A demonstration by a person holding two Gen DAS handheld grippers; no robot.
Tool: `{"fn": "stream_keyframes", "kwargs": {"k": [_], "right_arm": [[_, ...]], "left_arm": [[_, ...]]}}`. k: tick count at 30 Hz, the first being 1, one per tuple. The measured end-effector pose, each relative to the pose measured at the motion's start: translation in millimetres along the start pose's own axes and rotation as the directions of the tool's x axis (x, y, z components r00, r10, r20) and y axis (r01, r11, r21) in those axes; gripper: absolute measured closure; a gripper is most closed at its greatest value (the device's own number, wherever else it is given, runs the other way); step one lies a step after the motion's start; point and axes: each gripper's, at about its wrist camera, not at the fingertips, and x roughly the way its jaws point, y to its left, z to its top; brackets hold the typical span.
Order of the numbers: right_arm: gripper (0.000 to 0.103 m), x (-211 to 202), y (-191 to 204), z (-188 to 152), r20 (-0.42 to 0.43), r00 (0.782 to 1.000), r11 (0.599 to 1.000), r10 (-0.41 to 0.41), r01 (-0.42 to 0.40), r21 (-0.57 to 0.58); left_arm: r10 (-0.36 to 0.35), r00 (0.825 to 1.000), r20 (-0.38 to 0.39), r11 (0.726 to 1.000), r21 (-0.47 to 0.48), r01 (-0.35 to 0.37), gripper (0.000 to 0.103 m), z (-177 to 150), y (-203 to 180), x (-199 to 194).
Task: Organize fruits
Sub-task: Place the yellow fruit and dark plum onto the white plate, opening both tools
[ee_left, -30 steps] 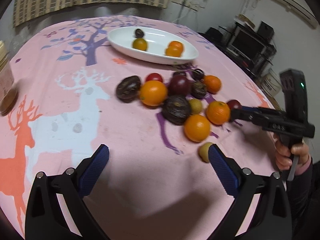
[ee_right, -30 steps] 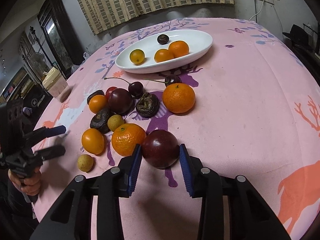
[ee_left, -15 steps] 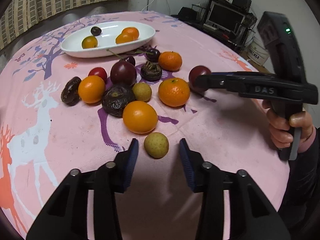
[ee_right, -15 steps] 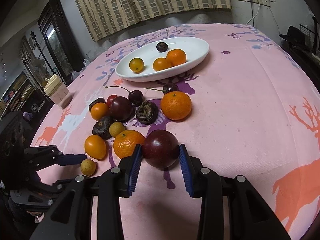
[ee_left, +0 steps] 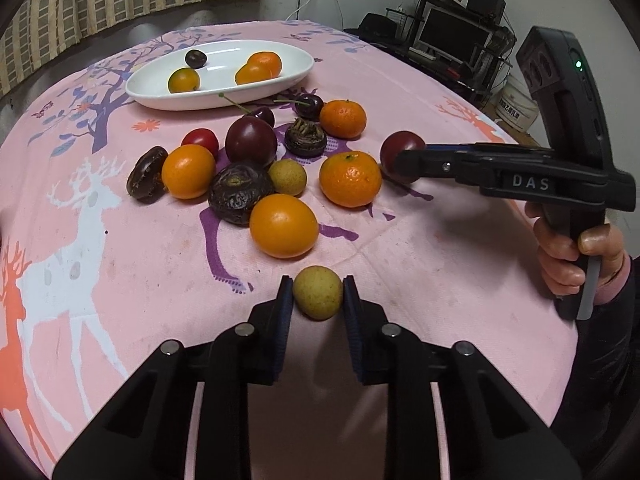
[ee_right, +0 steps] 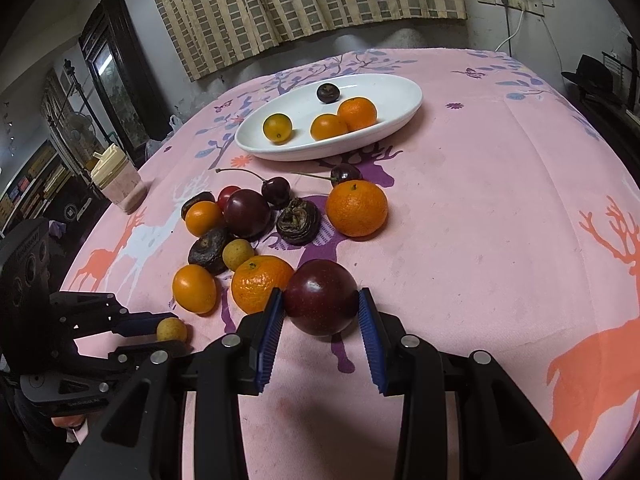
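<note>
- Pink deer-print tabletop [ee_right: 500,220] carries everything, with the white oval plate [ee_right: 404,114] at its far side as the landmark.
- Plate's got three orange fruits and one dark one in it.
- The loose fruit pile sits just in front of the plate.
- Right claw [ee_right: 320,312], nearer than the pile, is clamped on a dark red plum [ee_right: 320,298].
- Left claw [ee_left: 316,300], also on the pile's near side, pinches a small yellow-green longan [ee_left: 318,292] resting on the cloth.
</note>
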Motion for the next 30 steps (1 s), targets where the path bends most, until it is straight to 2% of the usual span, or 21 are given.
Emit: {"fn": "stream_keyframes", "kwargs": {"k": [5, 7, 9, 12, 16, 19, 20, 21, 22, 23, 25, 27, 30], "right_arm": [[0.065, -7.9, 1.7, 14.6, 0.049, 0.989, 0.990, 0.138, -0.139, 0.036], [0.065, -5.9, 9.3, 32.3, 0.068, 0.990, 0.993, 0.120, -0.121, 0.014], [0.065, 2.0, 12.8, 58.7, 0.105, 0.991, 0.997, 0.081, -0.082, 0.011], [0.065, 25.4, 6.1, 96.2, 0.133, 0.991, 0.998, 0.027, -0.035, 0.055], [0.065, 63.1, -5.2, 132.8, 0.113, 0.993, 0.997, -0.028, 0.018, 0.081], [0.063, 81.3, -10.1, 146.5, 0.111, 0.993, 0.996, -0.026, 0.016, 0.090], [0.062, 84.2, -11.4, 148.0, 0.109, 0.994, 0.995, -0.023, 0.012, 0.096], [0.051, 84.1, -12.3, 147.5, 0.111, 0.994, 0.995, -0.013, 0.002, 0.100], [0.046, 81.1, -11.4, 145.4, 0.119, 0.993, 0.995, -0.013, 0.001, 0.100], [0.042, 74.9, -10.9, 143.2, 0.133, 0.991, 0.996, -0.018, 0.005, 0.092], [0.038, 63.6, -9.8, 141.0, 0.152, 0.988, 0.997, -0.025, 0.013, 0.075], [0.033, 50.7, -11.7, 136.4, 0.173, 0.985, 0.996, -0.027, 0.012, 0.086], [0.031, 34.6, -11.0, 121.0, 0.186, 0.982, 0.995, -0.015, -0.005, 0.103]], "left_arm": [[-0.035, 0.998, 0.046, 0.999, -0.005, 0.036, 0.078, 18.2, 15.9, -20.5], [-0.026, 0.997, 0.077, 1.000, 0.010, 0.026, 0.078, 42.5, 25.9, -26.8], [0.015, 0.992, 0.125, 1.000, 0.017, -0.017, 0.078, 72.1, 36.4, -28.3], [0.038, 0.986, 0.160, 0.999, -0.026, -0.034, 0.078, 125.2, 60.6, -14.3], [0.114, 0.981, 0.160, 0.992, -0.064, -0.105, 0.078, 176.0, 85.9, 19.7], [0.146, 0.982, 0.120, 0.985, -0.105, -0.133, 0.078, 201.1, 104.5, 48.5], [0.167, 0.981, 0.103, 0.980, -0.125, -0.154, 0.064, 204.4, 109.3, 54.7], [0.192, 0.977, 0.089, 0.973, -0.149, -0.178, 0.052, 205.9, 113.6, 57.9], [0.211, 0.972, 0.100, 0.965, -0.177, -0.192, 0.032, 204.8, 116.9, 55.0], [0.215, 0.967, 0.133, 0.963, -0.194, -0.187, 0.021, 201.2, 117.1, 47.2], [0.224, 0.953, 0.206, 0.959, -0.218, -0.179, 0.008, 191.4, 116.6, 25.9], [0.240, 0.948, 0.211, 0.953, -0.236, -0.189, 0.006, 183.3, 116.1, 11.3], [0.251, 0.946, 0.207, 0.945, -0.264, -0.193, 0.005, 161.5, 115.6, -10.7]]}}
